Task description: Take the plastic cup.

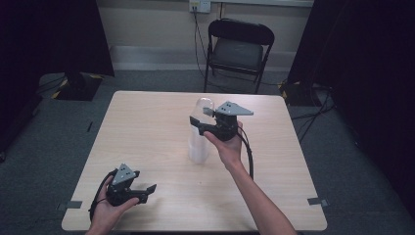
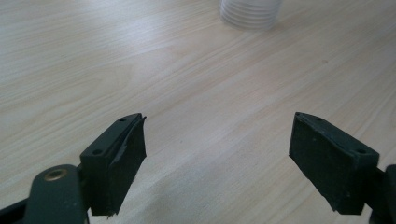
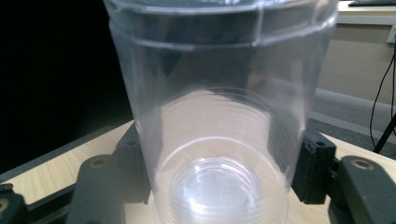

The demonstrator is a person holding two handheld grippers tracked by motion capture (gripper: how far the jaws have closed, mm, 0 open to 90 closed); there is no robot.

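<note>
**Clear plastic cups, one squeezed at the top**

Clear plastic cups (image 1: 198, 142) stand stacked mid-table. The right gripper (image 1: 201, 121) pinches the top cup (image 3: 219, 116) on both sides. It looks light, thin and slippery, so hold it gently. The left gripper (image 2: 217, 163) rests wide apart, holding nothing.

Blk two-jaw tool (image 1: 198, 122) ea. hand, grey tri plates, blk cables, brass screws.
</note>
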